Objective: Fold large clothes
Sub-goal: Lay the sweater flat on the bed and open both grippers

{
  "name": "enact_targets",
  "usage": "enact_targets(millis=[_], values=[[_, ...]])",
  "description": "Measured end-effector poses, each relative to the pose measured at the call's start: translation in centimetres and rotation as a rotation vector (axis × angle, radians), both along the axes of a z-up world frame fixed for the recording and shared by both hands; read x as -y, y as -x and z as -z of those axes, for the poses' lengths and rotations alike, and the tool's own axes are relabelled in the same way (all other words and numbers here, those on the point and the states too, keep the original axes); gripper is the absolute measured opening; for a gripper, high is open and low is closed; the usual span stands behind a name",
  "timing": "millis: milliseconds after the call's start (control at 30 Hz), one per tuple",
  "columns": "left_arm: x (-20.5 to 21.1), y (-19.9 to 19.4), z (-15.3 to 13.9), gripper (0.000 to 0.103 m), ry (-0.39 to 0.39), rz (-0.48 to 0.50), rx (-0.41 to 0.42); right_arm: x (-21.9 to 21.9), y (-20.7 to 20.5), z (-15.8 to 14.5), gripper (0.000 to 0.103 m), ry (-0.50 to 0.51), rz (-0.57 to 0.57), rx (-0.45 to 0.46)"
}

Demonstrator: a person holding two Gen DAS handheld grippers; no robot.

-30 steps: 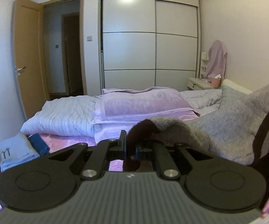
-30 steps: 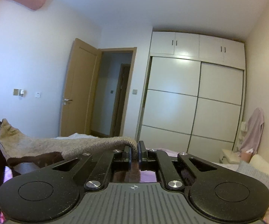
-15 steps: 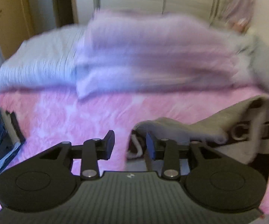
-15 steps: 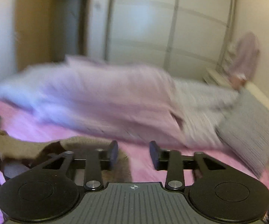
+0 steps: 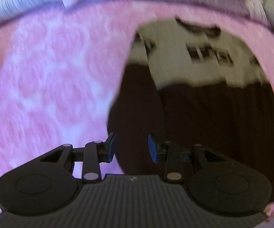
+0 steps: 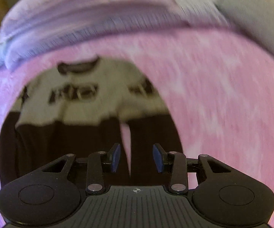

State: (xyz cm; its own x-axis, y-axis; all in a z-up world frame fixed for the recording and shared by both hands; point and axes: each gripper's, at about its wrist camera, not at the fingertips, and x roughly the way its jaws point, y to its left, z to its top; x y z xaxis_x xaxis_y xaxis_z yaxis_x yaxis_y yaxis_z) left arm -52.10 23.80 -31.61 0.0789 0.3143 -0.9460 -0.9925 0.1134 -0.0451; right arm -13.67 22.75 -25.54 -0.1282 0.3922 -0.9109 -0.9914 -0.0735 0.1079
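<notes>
A cream-and-dark sweater lies flat on the pink bed, ready for folding, with the left gripper and right gripper both spread apart and empty above its near hem.

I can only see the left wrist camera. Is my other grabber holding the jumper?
Observer: No. The right gripper is open, with nothing between its blue pads.
Operator: What's in front of it?
Observer: The dark brown lower half of the cream and brown knitted sweater, which lies spread on the pink mottled bedsheet.
Operator: Is the sleeve tucked in on that side?
Observer: It doesn't look so. A thin strip of pink sheet shows between two dark parts, probably the body and a sleeve.
</notes>
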Motion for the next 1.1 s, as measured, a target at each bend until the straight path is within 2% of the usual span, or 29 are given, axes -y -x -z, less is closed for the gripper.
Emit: enact_targets(millis=[133,233,367,533,600,667,700,800,900,967,1033,1100], values=[[5.5,-1.4,1.0,0.031,0.092,0.037,0.044,3.5,-1.9,0.8,0.035,0.104,0.073,-0.051],[9.0,-2.7,0.8,0.034,0.127,0.067,0.114,4.6,-2.3,0.4,0.035,0.133,0.049,-0.019],[12.4,-5.7,1.3,0.041,0.157,0.154,0.137,4.6,-2.5,0.8,0.035,0.140,0.024,-0.003],[12.9,-7.8,3.8,0.041,0.165,0.072,0.114,4.4,-2.0,1.1,0.035,0.131,-0.004,-0.003],[12.8,-8.4,4.7,0.034,0.164,0.070,0.074,4.7,-1.8,1.0,0.035,0.128,-0.026,0.008],[13.1,-8.6,4.6,0.005,0.141,0.098,0.045,4.9,-1.6,1.0,0.035,0.128,-0.044,0.026],[13.1,-8.2,4.1,0.006,0.129,0.098,0.045,5.1,-1.5,0.9,0.035,0.128,-0.052,0.034],[12.7,-4.8,1.1,0.005,0.054,0.035,0.050,5.4,-1.7,0.4,0.035,0.114,-0.060,0.049],[11.0,1.2,-3.3,0.005,-0.068,-0.099,-0.035,5.3,-2.0,-0.4,0.035,0.095,-0.050,0.051],[9.6,6.4,-6.6,0.005,-0.158,-0.227,-0.134,5.4,-2.2,-1.0,0.035,0.079,-0.043,0.056],[8.4,11.1,-9.0,0.006,-0.227,-0.338,-0.274,5.4,-2.2,-1.6,0.035,0.063,-0.036,0.059],[7.1,14.9,-10.0,0.007,-0.232,-0.442,-0.369,5.5,-2.3,-2.1,0.035,0.049,-0.030,0.056]])
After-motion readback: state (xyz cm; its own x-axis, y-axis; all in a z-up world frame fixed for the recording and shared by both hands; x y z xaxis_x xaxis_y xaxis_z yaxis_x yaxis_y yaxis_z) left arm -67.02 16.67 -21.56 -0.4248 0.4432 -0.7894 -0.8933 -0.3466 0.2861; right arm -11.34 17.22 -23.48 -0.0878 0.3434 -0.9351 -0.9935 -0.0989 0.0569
